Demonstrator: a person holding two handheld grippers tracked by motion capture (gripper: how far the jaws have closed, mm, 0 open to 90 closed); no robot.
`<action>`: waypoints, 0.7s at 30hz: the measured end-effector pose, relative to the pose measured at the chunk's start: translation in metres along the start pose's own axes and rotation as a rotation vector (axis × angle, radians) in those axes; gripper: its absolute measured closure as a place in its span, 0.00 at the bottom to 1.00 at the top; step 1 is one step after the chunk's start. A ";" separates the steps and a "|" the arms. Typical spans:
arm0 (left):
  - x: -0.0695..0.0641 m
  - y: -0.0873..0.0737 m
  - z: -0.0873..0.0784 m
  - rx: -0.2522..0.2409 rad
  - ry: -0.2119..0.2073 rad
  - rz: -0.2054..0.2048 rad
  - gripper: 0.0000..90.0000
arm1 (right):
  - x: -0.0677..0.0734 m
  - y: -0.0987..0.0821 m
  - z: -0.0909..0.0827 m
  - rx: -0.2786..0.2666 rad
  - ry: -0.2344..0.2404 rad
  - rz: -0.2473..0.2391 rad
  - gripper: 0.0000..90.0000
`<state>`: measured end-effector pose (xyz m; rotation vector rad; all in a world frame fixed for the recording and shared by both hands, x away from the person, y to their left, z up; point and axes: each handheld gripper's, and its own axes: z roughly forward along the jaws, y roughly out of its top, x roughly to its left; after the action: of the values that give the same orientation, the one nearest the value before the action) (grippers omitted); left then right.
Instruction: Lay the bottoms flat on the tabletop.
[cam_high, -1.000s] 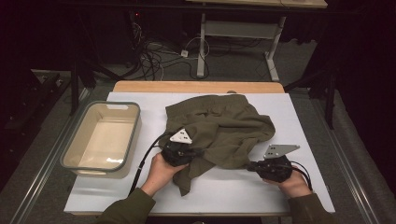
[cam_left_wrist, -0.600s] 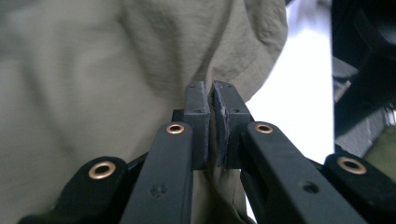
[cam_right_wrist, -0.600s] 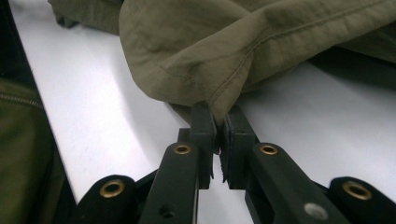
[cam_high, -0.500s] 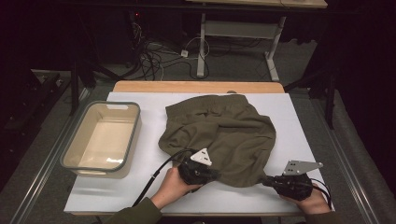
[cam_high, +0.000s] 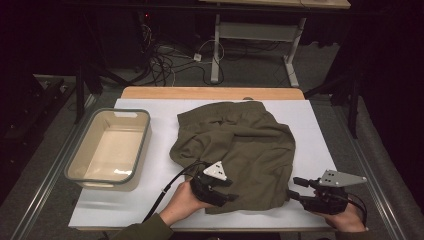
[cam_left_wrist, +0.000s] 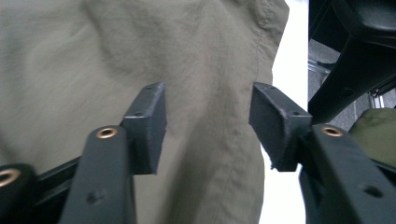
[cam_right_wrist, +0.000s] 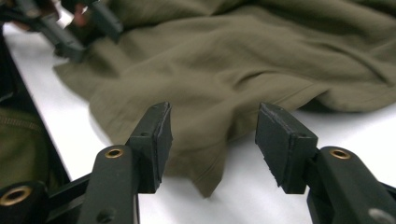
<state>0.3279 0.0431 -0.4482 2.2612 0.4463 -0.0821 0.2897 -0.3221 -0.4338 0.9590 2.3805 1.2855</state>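
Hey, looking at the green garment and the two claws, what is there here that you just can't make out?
- What kind of garment it is: high view, folds hide its shape.
- Whether the left claw touches the cloth: left gripper view, the open jaws frame fabric, contact unclear.
- The far claw at the top left of the right gripper view: blurred and cut by the edge.
- The bin's near inner wall: hidden by its rim.

Rumpled olive shorts (cam_high: 245, 147) on table

Left gripper (cam_high: 227, 192): jaws parted, just been opening, pads pressing on nothing. Left hand (cam_high: 182, 202) grips its body from behind. Right gripper (cam_high: 295, 187): jaws parted, likewise just been opening, nothing clamped; right hand (cam_high: 345, 220) underneath it, jaws pointing toward the left gripper.
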 end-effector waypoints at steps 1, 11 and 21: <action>0.001 -0.001 -0.003 0.000 0.007 -0.004 0.45 | -0.001 0.002 0.001 0.000 -0.009 0.001 0.55; 0.013 -0.027 -0.037 -0.037 0.037 -0.070 0.33 | -0.032 0.026 0.021 0.013 -0.120 0.034 0.55; 0.027 -0.055 -0.072 -0.080 0.137 -0.136 0.24 | -0.080 0.051 0.052 0.064 -0.225 0.105 0.53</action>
<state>0.3281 0.1370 -0.4448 2.1638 0.6649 0.0209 0.3976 -0.3220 -0.4273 1.1934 2.2357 1.0774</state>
